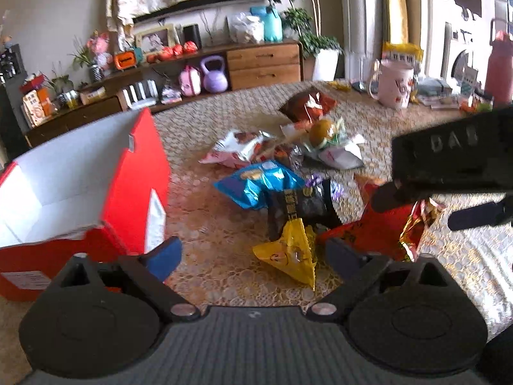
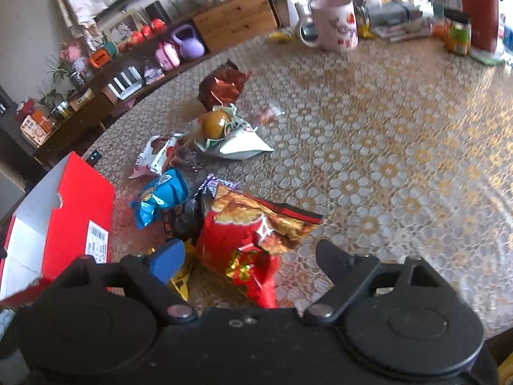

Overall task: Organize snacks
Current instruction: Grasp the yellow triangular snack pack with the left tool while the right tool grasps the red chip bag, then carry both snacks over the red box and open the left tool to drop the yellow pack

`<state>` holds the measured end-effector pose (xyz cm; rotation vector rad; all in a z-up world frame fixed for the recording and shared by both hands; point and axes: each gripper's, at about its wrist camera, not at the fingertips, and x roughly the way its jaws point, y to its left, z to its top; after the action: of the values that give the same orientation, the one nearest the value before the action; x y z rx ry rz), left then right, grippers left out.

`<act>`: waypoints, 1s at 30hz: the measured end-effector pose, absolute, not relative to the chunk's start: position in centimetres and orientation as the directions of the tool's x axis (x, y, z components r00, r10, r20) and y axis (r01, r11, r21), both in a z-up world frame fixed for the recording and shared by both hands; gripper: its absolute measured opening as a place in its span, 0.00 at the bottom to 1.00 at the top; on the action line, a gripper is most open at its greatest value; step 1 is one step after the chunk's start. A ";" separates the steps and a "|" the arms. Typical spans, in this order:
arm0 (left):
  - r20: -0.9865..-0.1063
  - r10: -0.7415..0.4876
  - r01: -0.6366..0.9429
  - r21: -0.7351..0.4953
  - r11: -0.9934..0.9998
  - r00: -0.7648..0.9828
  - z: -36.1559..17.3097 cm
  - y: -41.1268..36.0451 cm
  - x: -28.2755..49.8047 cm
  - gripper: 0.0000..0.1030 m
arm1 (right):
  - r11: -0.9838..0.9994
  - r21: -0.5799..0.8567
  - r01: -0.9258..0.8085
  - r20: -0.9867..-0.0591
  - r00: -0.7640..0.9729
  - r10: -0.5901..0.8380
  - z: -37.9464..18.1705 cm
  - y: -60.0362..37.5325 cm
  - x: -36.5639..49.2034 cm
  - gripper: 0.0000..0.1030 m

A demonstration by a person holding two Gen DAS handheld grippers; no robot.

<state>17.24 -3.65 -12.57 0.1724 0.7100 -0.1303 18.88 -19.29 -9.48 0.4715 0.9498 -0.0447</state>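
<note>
Both grippers, left (image 1: pixel 253 252) and right (image 2: pixel 250 253), hang with fingers apart; right may crush the red chip bag (image 2: pixel 253 234), or nudge neighbouring packets.

Snack packets counted on the bench (image 2: pixel 384 147)

Eight packets: one each brown (image 2: pixel 222 86), white-green (image 2: pixel 234 139), white-red (image 2: pixel 157 155), blue (image 2: pixel 162 197), purple (image 2: pixel 213 186), black (image 1: pixel 301 203), yellow (image 1: pixel 290 252), red (image 2: pixel 253 231). One red box (image 1: pixel 128 179), one mug (image 2: pixel 335 24).
</note>
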 end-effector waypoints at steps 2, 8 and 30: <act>-0.673 -0.071 0.189 0.104 0.976 0.736 -13.3 -3.7 18.0 0.84 | 0.894 0.370 0.254 -0.799 0.578 0.167 -9.9 -19.1 19.6 0.86; -0.712 -0.150 0.255 0.042 0.966 0.686 -14.7 -4.3 19.5 0.71 | 0.889 0.356 0.288 -0.826 0.542 0.155 -11.3 -18.8 21.1 0.82; -0.766 -0.149 0.204 -0.024 0.979 0.625 -14.5 -3.9 20.4 0.42 | 0.908 0.343 0.241 -0.796 0.588 0.145 -9.5 -19.5 19.3 0.67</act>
<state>20.43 -3.87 -14.47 0.0674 0.8724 -0.2031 19.30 -19.53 -9.54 0.4462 0.9492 -0.0580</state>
